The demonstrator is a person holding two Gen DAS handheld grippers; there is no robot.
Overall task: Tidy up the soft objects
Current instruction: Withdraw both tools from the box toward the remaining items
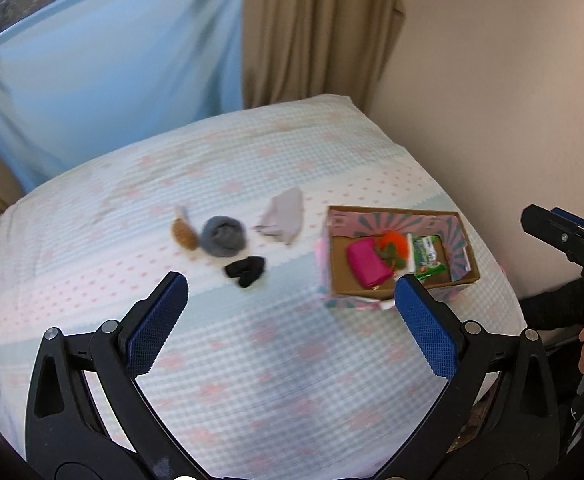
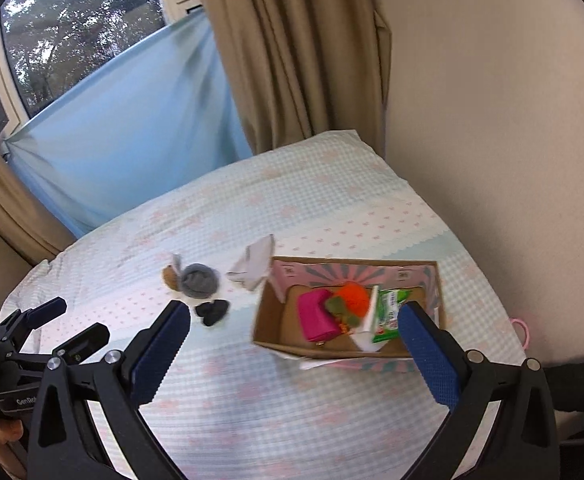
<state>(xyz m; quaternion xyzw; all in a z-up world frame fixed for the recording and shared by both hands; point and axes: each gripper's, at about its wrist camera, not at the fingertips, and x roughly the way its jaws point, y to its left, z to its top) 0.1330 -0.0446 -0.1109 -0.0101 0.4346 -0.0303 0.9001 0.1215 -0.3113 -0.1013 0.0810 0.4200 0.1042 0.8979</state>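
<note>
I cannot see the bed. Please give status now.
Left claw and right claw open, empty. Four soft items outside the box, black sock nearest. Nothing blocking.

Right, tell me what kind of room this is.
Most likely a bedroom. A bed with a pastel checked cover sits against a plain wall, beige curtains hang beside a window onto trees, and soft items lie by a cardboard box.

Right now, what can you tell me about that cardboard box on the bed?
The cardboard box is a shallow open tray, plain brown inside, with pink and teal sunburst print on its walls. It sits flat on the checked bedspread, toward the wall side. Inside lie a pink pouch, an orange and green plush and a green packet. Neither gripper touches it.
</note>
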